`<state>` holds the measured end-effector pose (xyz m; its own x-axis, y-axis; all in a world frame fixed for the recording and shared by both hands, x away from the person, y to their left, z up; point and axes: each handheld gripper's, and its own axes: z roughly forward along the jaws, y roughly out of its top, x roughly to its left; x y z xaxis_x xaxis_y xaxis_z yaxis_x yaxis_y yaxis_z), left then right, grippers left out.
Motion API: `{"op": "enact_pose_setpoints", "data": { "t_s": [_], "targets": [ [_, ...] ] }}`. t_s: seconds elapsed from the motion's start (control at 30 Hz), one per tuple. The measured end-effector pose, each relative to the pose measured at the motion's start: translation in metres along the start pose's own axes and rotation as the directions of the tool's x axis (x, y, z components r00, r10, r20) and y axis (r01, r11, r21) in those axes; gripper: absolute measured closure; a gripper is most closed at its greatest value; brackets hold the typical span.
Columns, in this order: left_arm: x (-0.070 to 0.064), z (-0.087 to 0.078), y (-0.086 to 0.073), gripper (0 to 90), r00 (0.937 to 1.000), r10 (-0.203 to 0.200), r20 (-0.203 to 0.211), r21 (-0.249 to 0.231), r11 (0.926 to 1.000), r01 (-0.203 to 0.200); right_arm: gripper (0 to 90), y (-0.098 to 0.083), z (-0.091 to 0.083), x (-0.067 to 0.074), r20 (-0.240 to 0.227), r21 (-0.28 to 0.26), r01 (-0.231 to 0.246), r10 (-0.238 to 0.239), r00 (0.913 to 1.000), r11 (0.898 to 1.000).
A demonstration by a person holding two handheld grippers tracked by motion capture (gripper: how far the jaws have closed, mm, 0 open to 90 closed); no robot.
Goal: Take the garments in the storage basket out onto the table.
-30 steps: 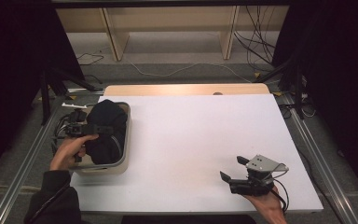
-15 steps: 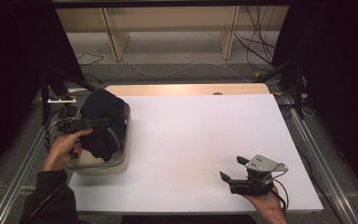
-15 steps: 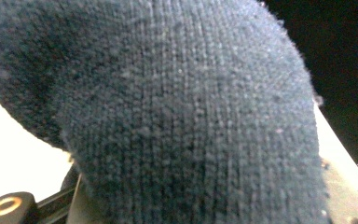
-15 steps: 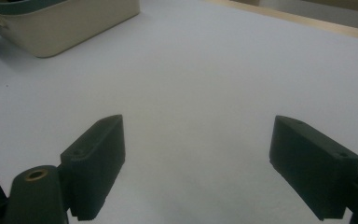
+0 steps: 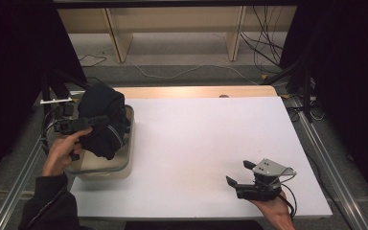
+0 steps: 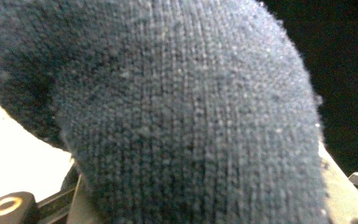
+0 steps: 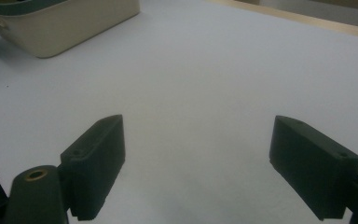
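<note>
Across the wide white rectangular tabletop (image 5: pixel 191 143), at nine o'clock, a cream plastic tub (image 5: pixel 120 165) sat; above it hung a dark navy knitted garment (image 5: pixel 103 120), clamped by the left gripper (image 5: pixel 84 123) for lifting clear. At five o'clock the right gripper (image 5: pixel 242 173) rested empty, jaws wide, apparently waiting.

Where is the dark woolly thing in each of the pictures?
High view: the dark knitted garment is at the left, bunched above the cream tub, clamped in the left gripper.
Left gripper view: the garment's dark blue knit is pressed up close across the picture.
Right gripper view: the garment is not in it.
Shared landmark: the cream tub, at the top left in the right gripper view.
</note>
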<state>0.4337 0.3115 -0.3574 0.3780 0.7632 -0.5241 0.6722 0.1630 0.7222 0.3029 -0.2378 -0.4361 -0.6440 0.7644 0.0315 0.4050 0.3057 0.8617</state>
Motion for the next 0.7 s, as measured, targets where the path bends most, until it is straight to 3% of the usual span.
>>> {"op": "enact_pose_setpoints", "data": {
  "t_s": [0.43,0.7],
  "targets": [
    [-0.018,-0.013,0.007,46.9,0.9976,0.011,0.069,-0.095,0.9954,-0.004,18.9,0.0,0.001,0.0,-0.005,-0.003,0.0,0.0,1.0,1.0],
    [-0.028,-0.018,0.01,46.9,0.9955,0.026,0.091,-0.121,0.9925,-0.015,18.8,0.0,0.001,0.001,-0.006,-0.002,0.002,-0.002,1.0,1.0]
  ]
}}
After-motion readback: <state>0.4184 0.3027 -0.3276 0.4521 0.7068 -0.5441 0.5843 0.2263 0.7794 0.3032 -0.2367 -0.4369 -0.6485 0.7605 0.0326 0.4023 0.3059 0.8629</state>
